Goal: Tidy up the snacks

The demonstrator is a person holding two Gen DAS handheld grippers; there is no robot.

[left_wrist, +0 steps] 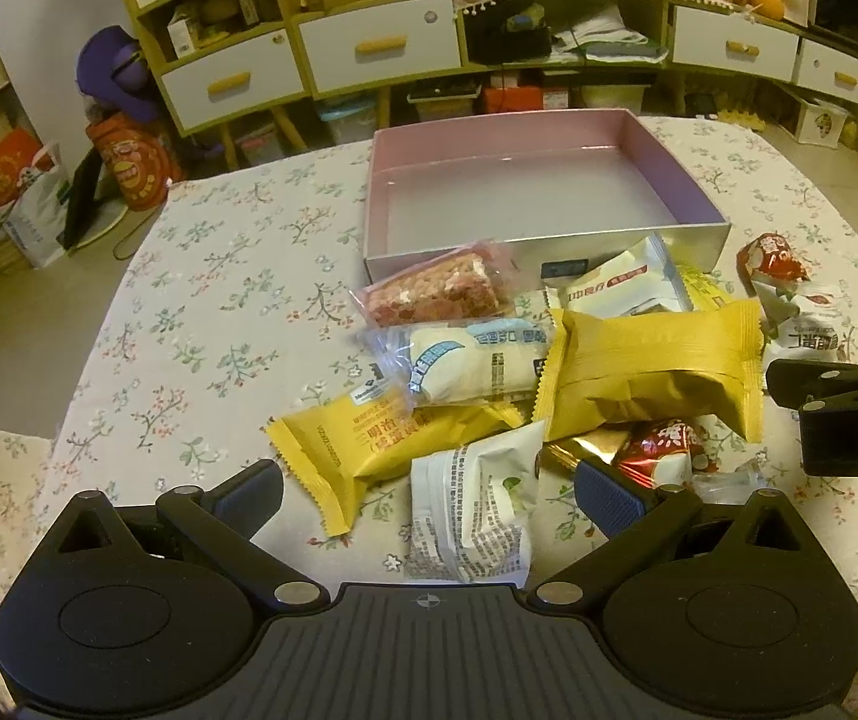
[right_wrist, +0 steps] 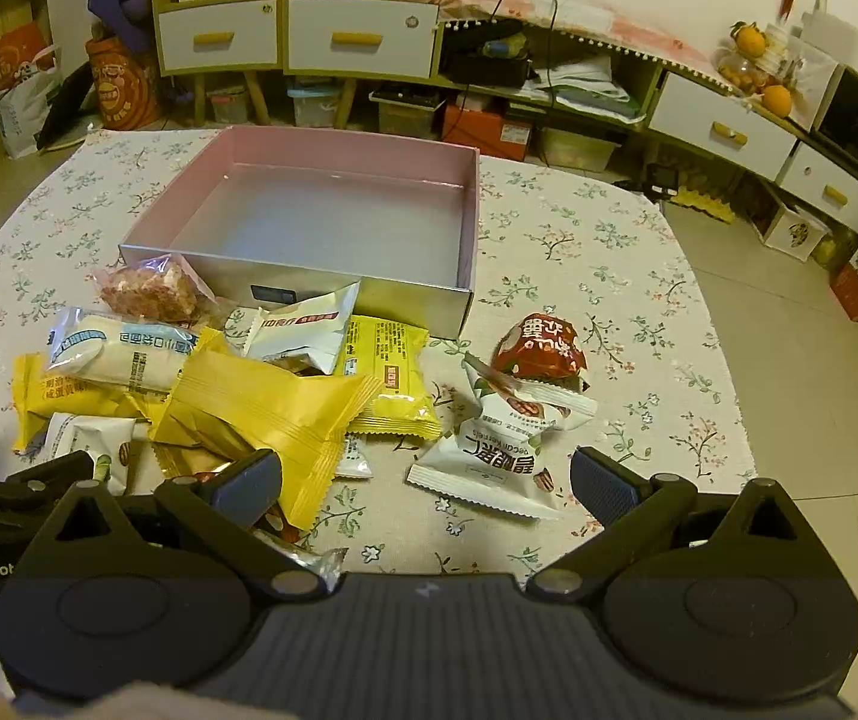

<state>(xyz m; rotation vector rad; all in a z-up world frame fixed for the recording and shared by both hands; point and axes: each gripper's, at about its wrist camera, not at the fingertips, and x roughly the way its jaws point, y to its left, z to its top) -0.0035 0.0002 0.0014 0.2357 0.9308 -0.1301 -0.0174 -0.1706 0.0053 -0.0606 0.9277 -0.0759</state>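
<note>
A pink open box (left_wrist: 693, 192) (right_wrist: 477, 222) stands on the floral tablecloth, with nothing inside. In front of it lies a heap of wrapped snacks: a large gold packet (left_wrist: 657, 366) (right_wrist: 273, 414), a yellow packet (left_wrist: 381, 450), a clear-wrapped white bread roll (left_wrist: 465, 366) (right_wrist: 123, 360), a pink crispy bar (left_wrist: 435, 294) (right_wrist: 147, 294), a white packet (left_wrist: 471, 510) and a red packet (right_wrist: 540, 348). My left gripper (left_wrist: 429, 501) hangs open just before the white packet. My right gripper (right_wrist: 426, 480) is open over a white nut packet (right_wrist: 489, 468).
A low yellow cabinet with white drawers (left_wrist: 375, 48) (right_wrist: 357, 36) runs behind the table. Bags and a purple hat (left_wrist: 117, 72) stand at the left on the floor. Oranges (right_wrist: 777, 99) sit on the right shelf. The table's right edge (right_wrist: 729, 360) drops to tiled floor.
</note>
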